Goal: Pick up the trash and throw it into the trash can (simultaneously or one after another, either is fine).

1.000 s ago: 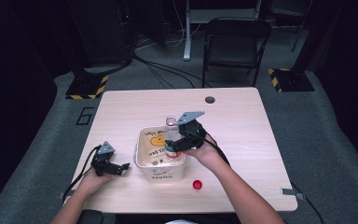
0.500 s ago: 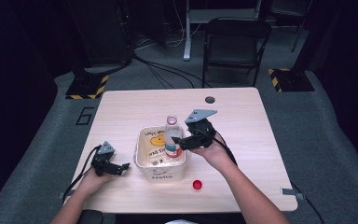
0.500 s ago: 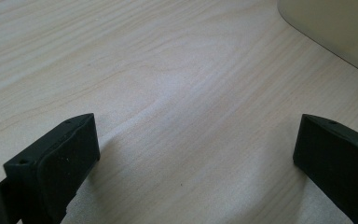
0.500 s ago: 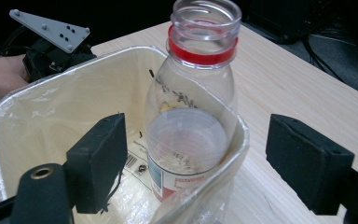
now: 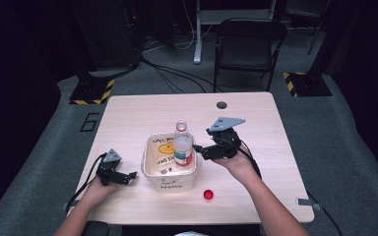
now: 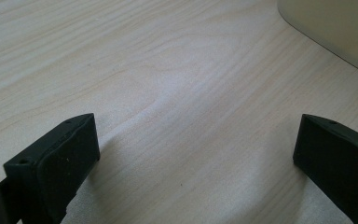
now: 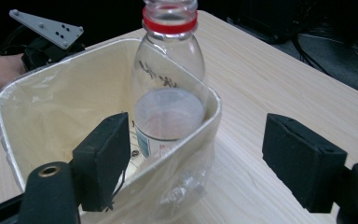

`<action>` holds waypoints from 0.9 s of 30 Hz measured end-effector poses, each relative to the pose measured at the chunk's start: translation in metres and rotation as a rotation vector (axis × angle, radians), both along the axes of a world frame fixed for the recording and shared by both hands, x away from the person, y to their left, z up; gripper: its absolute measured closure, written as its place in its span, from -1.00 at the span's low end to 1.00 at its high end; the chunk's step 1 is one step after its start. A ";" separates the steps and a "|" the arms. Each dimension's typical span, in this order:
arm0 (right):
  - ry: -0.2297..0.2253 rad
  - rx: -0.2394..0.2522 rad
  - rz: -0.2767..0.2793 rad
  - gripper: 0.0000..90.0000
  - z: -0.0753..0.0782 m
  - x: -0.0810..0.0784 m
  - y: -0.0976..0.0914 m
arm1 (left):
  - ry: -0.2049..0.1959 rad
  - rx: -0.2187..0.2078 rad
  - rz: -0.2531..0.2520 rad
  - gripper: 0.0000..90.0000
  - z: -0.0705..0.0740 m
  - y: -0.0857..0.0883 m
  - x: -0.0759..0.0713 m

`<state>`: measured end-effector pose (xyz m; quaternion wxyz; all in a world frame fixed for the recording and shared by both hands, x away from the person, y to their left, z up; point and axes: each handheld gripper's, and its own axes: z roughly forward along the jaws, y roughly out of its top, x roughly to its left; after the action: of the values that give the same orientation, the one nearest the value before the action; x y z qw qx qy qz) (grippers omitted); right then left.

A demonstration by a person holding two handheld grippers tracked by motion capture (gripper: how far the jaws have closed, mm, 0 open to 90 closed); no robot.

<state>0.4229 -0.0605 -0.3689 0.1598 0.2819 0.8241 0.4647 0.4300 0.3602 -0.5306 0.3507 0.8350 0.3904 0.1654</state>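
- The bottle [image 5: 182, 146], uncapped, stands upright inside the bin [image 5: 170, 181], against its right wall; it could tip if that wall is bumped.
- The right gripper [image 5: 199, 149], just beside it, has jaws apart and empty, lately narrowing; a stray swing could knock the bottle.
- The cap [image 5: 208, 194] lies loose on the table [image 5: 128, 113] and could roll.
- The left gripper [image 5: 132, 175] rests with jaws wide and empty.

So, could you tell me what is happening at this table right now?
A person is working with tongs in each hand. A capless plastic bottle stands upright in a cream bin, against its right wall. The right tongs sit just beside it, jaws apart and off the bottle; they have just been closing a little with nothing between them. The left tongs rest open on the table. A red cap lies in front of the bin.
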 end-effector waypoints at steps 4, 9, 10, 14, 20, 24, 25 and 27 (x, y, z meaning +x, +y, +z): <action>-0.004 0.000 -0.013 -0.46 -0.001 -0.004 -0.011 | 0.000 0.000 0.000 -1.00 0.000 0.000 0.000; -0.010 0.015 -0.026 -0.40 -0.002 -0.009 -0.026 | 0.001 0.000 0.000 -1.00 0.000 0.000 0.000; -0.014 0.011 -0.027 -0.40 -0.002 -0.010 -0.030 | 0.000 0.000 0.000 -1.00 0.000 0.000 0.000; -0.017 0.012 -0.030 -0.37 -0.006 -0.015 -0.040 | 0.000 0.000 0.000 -1.00 0.000 0.000 0.000; 0.000 0.024 -0.031 -0.32 -0.014 -0.021 -0.050 | -0.001 0.000 0.001 -1.00 0.000 0.000 0.000; -0.006 0.036 -0.025 -0.27 -0.022 -0.027 -0.054 | 0.000 0.000 0.000 -1.00 0.000 0.000 0.000; -0.009 0.035 -0.020 -0.26 -0.023 -0.028 -0.055 | 0.000 0.000 0.000 -1.00 0.000 0.000 0.000; -0.007 0.034 -0.017 -0.25 -0.027 -0.030 -0.056 | -0.002 -0.001 0.001 -1.00 0.000 0.000 0.000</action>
<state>0.3926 -0.1162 -0.3959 0.1617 0.2902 0.8129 0.4783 0.4300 0.3601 -0.5307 0.3512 0.8345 0.3907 0.1662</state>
